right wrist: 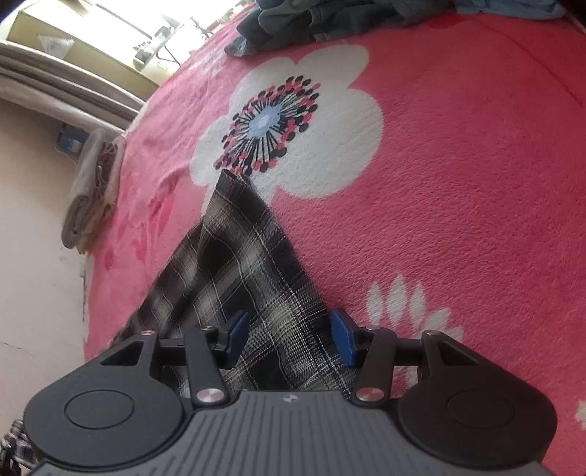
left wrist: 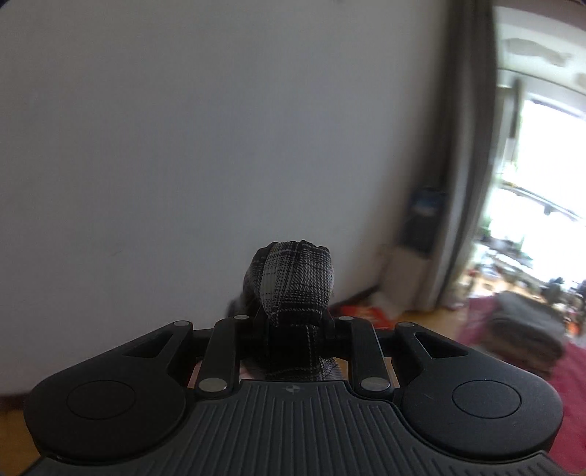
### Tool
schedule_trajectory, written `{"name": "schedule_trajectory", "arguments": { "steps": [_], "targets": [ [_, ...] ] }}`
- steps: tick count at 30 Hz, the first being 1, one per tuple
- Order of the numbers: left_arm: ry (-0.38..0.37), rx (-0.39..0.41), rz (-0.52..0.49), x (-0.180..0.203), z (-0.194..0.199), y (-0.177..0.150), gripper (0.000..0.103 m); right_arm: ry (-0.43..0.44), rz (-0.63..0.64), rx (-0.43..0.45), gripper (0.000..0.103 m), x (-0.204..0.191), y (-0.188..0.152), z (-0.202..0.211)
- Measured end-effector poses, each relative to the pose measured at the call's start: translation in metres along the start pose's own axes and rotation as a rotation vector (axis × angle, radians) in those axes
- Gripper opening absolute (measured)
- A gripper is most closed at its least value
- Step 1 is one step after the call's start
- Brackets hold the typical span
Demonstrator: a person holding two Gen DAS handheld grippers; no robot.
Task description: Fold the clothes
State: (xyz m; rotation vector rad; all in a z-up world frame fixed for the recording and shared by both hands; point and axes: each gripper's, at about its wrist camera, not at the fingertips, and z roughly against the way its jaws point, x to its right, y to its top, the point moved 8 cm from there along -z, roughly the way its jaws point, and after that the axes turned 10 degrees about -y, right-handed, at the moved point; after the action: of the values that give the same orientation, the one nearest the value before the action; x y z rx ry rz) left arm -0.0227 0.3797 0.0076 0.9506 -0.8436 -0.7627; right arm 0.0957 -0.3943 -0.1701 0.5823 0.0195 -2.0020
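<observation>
- Over the pink flowered blanket (right wrist: 457, 183), the right gripper (right wrist: 289, 337) points down at a plaid garment (right wrist: 241, 263) – blue pads (right wrist: 342, 335) stand apart, cloth running between them; I can't tell whether either pad presses it, so I read this side as not gripping.
- Left gripper (left wrist: 293, 322) is raised toward a bare wall (left wrist: 183, 128), jaws pinched tight on a bunched wad of the same plaid cloth (left wrist: 293, 282), which sticks out past the tips.
- So the garment hangs between the two tools: one end clamped on the left, the other draped to a point on the blanket in the right view.
- Step in hand, as I judge it: spread the piece flat before any fold.
- Doing it well – close the right pads on a single edge or corner, not a bundle; then pull both ends apart until the cloth is taut and lower it evenly.
- Left grip holds a lump, so that end will likely land wrinkled; re-grip at a corner once the cloth rests.
- Keep clear of the dark clothes pile (right wrist: 311, 18) at the far edge and the folded grey stack (right wrist: 91, 190) near the wall side.
- Risk: cloth slips through the open right jaws when the left pulls.
</observation>
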Motion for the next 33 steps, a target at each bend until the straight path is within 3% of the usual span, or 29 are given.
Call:
{"name": "schedule_trajectory", "arguments": {
  "steps": [3, 7, 12, 14, 19, 24, 30, 33],
  "targets": [
    [0.040, -0.016, 0.054, -0.023, -0.001, -0.009, 0.020, -0.023, 0.006, -0.013, 0.052, -0.003, 0.001, 0.000],
    [0.041, -0.033, 0.057, -0.025, -0.003, -0.013, 0.020, -0.066, 0.021, -0.006, 0.052, -0.008, 0.000, 0.002],
    [0.004, -0.014, 0.056, -0.015, -0.001, -0.001, 0.020, -0.240, 0.180, 0.150, 0.052, -0.034, -0.003, 0.022],
    [-0.012, -0.001, 0.065, -0.032, 0.003, 0.003, 0.020, -0.292, 0.282, 0.205, 0.052, -0.052, -0.007, 0.029],
    [-0.048, 0.024, 0.071, -0.038, 0.021, 0.012, 0.020, -0.335, 0.444, 0.295, 0.052, -0.095, -0.022, 0.035],
    [-0.087, 0.078, 0.091, -0.047, 0.049, 0.023, 0.020, -0.192, 0.727, 0.399, 0.052, -0.184, -0.066, 0.042],
    [-0.137, 0.136, 0.091, -0.055, 0.084, 0.030, 0.020, 0.089, 1.203, 0.426, 0.051, -0.311, -0.170, 0.019],
    [-0.154, 0.152, 0.099, -0.058, 0.094, 0.029, 0.020, 0.167, 1.383, 0.420, 0.050, -0.360, -0.215, -0.009]
  ]
}}
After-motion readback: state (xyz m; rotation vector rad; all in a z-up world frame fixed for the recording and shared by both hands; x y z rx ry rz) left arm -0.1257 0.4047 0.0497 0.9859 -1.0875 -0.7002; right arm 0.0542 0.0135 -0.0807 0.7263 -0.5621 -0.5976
